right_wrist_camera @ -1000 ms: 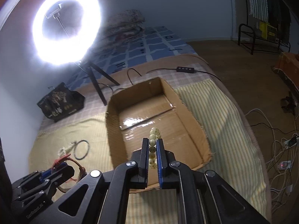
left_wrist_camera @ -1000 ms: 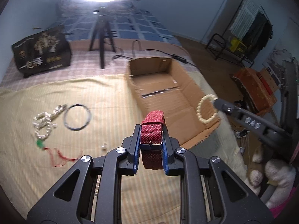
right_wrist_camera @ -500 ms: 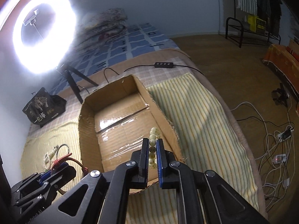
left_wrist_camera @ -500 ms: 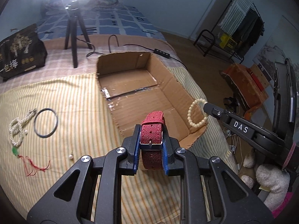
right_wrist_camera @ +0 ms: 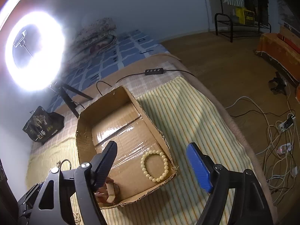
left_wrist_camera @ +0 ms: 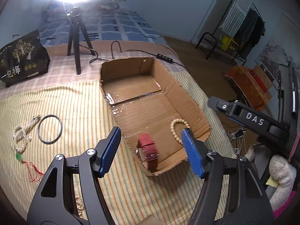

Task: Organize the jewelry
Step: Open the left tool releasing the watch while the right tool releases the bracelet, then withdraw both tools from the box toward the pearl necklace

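Both claws hang over the near end of the cardboard box (left_wrist_camera: pixel 165 86) that lies on the bed, and both are spread wide with nothing between the fingers. The left claw (left_wrist_camera: pixel 150 150) stands above the red strap (left_wrist_camera: pixel 149 152), which rests on the box floor close to the near wall. The right claw (right_wrist_camera: pixel 151 161) stands above the cream bead bracelet (right_wrist_camera: pixel 154 166), which lies flat in the near right corner of the box, a little apart from the strap.

So two pieces are inside, and I judge the step in hand is to leave the box and go for the next pieces. On the striped cloth to the left of the box I see a dark bangle (left_wrist_camera: pixel 50 128), a white pearl necklace (left_wrist_camera: pixel 21 137) touching its left side, and a red cord with a green pendant (left_wrist_camera: pixel 28 166) nearer to the viewer. Some small beads (left_wrist_camera: pixel 79 206) also lie under the left claw body, half hidden.

To do it well, I think each claw should rise straight up first, so a finger does not catch the box wall or drag the strap. The left claw is nearer to the pieces on the cloth. The bangle is thin and flat, so it is better to pinch it across its rim. The necklace is loose and may slide, so a grip on a bunched part seems safer.
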Demonstrator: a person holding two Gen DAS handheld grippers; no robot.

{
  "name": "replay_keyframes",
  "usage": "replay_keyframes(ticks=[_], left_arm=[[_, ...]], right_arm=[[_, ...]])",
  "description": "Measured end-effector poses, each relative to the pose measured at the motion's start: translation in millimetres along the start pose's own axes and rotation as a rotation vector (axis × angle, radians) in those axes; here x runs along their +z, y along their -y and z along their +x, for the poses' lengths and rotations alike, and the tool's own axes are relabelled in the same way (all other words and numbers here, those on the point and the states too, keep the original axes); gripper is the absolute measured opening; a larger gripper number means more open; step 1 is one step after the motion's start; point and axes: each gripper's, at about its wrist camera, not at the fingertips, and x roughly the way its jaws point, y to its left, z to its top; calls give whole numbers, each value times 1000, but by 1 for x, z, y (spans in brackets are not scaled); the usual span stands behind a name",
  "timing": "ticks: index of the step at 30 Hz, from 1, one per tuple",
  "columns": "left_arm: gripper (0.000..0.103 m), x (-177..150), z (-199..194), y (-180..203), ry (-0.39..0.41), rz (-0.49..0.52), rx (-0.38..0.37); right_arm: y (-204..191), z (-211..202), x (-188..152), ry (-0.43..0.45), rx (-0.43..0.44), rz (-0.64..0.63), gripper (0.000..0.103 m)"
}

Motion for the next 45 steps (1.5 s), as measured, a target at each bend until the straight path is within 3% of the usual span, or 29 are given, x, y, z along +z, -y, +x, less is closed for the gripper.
replay_keyframes(ticks=[14, 20, 35, 45], left_arm=[[69, -5, -16, -11, 14, 16, 44], [69, -6, -30, -27, 32, 35, 96], [69, -5, -78, -117, 57, -21, 231], [69, -8, -87, -182, 14, -107, 287]], right_arm=[[-7, -11, -3, 19, -7, -3, 82], [-18, -18, -5, 29, 1, -17, 82], [-84, -37, -23, 68, 44, -164, 82], [-130, -31, -49, 30, 98, -265, 82]])
